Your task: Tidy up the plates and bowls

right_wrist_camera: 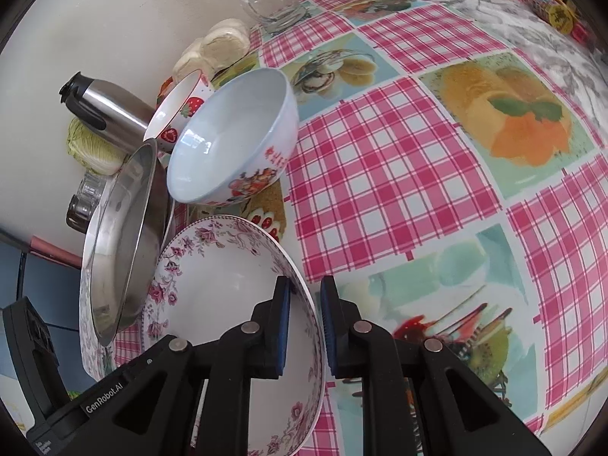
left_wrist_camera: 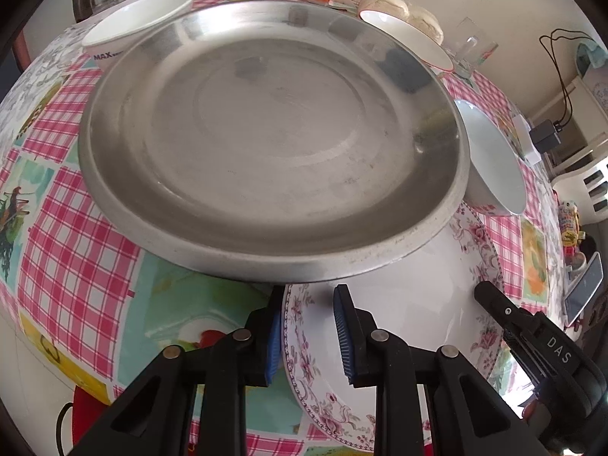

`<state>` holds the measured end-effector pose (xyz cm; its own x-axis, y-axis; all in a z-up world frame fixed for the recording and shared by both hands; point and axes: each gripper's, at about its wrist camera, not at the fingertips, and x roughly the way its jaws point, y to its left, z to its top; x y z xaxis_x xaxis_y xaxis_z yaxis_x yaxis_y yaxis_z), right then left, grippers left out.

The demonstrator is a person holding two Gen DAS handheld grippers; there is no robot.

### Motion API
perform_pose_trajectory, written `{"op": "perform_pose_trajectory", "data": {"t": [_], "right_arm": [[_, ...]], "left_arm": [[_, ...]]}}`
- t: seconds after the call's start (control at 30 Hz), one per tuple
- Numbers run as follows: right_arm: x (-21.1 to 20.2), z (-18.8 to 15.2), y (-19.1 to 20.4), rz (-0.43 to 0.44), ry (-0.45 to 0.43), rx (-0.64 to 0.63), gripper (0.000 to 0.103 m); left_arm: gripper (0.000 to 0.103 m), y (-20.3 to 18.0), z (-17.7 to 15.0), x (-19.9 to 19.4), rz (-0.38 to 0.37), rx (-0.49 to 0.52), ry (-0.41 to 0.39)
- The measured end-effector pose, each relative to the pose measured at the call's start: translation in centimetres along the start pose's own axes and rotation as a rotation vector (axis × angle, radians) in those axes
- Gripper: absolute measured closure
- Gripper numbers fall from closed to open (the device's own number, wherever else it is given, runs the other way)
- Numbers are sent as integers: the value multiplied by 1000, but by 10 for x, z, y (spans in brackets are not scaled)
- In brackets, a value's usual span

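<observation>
Both the left hand-held gripper (left_wrist_camera: pixel 308 336) and right hand-held gripper (right_wrist_camera: pixel 305 328) straddle the floral plate (left_wrist_camera: pixel 402 304) rim, jaws narrow but unclosed; clamp evenly at nine and three o'clock before lifting.

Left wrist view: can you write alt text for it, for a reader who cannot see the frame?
The open left gripper straddles the near rim of a floral plate on a pink checked tablecloth. A large steel plate overlaps the floral plate's far side, with white bowls behind it and the right gripper reaching the floral plate's right rim.

The steel plate (left_wrist_camera: pixel 273 144) hides the far part of the floral plate (left_wrist_camera: pixel 410 304) beneath it
</observation>
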<state>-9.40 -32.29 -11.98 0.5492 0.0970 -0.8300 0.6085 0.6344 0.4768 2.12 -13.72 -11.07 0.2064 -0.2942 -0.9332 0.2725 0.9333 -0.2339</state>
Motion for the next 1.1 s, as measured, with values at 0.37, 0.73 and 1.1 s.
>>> {"op": "perform_pose_trajectory", "data": {"t": [0.37,0.73,1.1], "right_arm": [[-10,1,-21,7,-3,56,88],[-14,-1,-25,1,-18,43,88],[-22,6,-25,-23,-17,46,89]], "left_arm": [[76,-21,-6,8,-11,58,10],[75,-21,-4,11,-16,61,13],[75,-23,-4,9,-72,57,49]]}}
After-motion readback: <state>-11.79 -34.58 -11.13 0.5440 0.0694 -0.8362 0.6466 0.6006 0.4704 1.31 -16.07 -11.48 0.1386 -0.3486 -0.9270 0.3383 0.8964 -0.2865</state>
